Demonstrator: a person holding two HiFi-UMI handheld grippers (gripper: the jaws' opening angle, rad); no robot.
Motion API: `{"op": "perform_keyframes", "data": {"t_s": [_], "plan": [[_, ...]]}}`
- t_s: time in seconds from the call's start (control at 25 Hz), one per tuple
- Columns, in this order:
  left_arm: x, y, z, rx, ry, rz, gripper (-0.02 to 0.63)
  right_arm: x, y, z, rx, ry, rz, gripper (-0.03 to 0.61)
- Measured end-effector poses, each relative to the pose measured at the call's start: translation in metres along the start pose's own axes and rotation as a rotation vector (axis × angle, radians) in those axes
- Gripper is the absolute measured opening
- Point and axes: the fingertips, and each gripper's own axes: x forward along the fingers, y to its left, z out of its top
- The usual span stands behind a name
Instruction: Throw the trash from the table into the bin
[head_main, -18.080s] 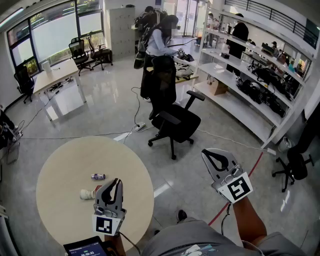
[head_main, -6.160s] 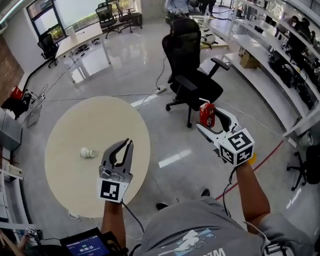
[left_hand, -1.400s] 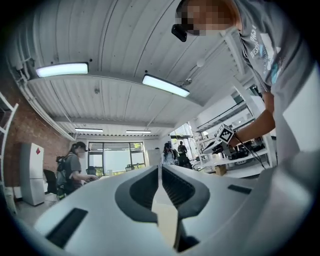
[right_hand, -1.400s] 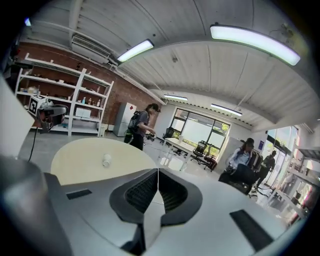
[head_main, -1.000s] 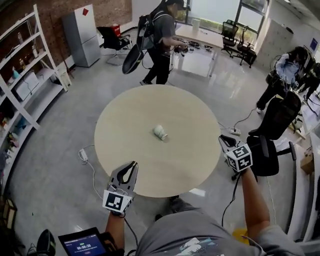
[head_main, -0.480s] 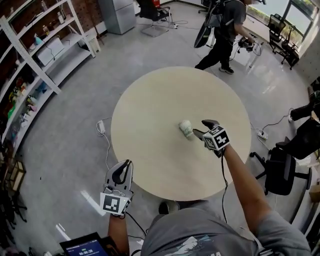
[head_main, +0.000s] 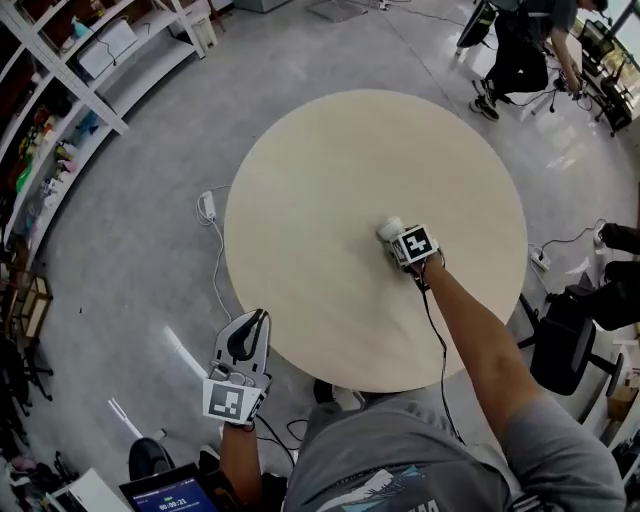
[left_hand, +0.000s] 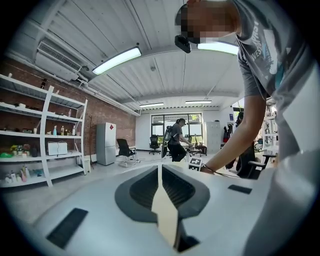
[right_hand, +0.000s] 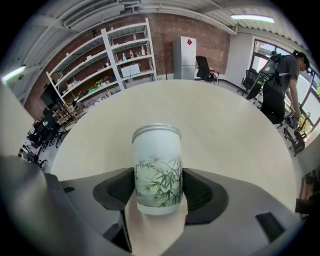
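Observation:
A white cup printed with green bamboo (head_main: 388, 229) lies on its side on the round beige table (head_main: 330, 160), a little right of the middle. My right gripper (head_main: 395, 238) points steeply down at it. In the right gripper view the cup (right_hand: 157, 170) fills the gap of the right gripper (right_hand: 158, 176); its jaws have just been opening and stand wide beside the cup's sides, open. My left gripper (head_main: 262, 317) hangs off the table's near-left edge, shut and holding nothing; in its own view the left gripper (left_hand: 160, 170) points level across the room.
White shelving (head_main: 95, 75) runs along the upper left. A power strip and cable (head_main: 208, 205) lie on the floor left of the table. A person (head_main: 525, 50) stands at the upper right, and a black office chair (head_main: 590, 300) is at the right.
My right gripper came from the table's right edge down over the cup, which now lies between its jaws. The left gripper sank slightly beside the table's near edge.

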Motion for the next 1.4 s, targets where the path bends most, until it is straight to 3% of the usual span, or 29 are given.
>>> {"op": "perform_keyframes", "data": {"t_s": [0.12, 0.28, 0.56, 0.72, 1.0, 1.4], "plan": [[-0.005, 0.006, -0.004, -0.005, 0.000, -0.002, 0.066, -0.006, 0.010, 0.006, -0.013, -0.039, 0.022, 0.291], [-0.016, 0.026, 0.008, 0.000, -0.017, -0.031, 0.066, -0.050, 0.033, 0.040, -0.055, -0.180, 0.000, 0.291], [-0.046, 0.011, 0.043, 0.039, -0.094, -0.132, 0.066, -0.198, 0.073, 0.054, -0.089, -0.436, -0.094, 0.291], [-0.064, -0.001, 0.059, 0.062, -0.144, -0.211, 0.066, -0.291, 0.095, 0.041, -0.059, -0.566, -0.179, 0.291], [-0.085, -0.056, 0.083, 0.084, -0.241, -0.368, 0.066, -0.421, 0.128, -0.042, -0.009, -0.683, -0.330, 0.291], [-0.071, -0.219, 0.101, 0.131, -0.245, -0.719, 0.066, -0.571, 0.112, -0.235, 0.214, -0.743, -0.611, 0.291]]}}
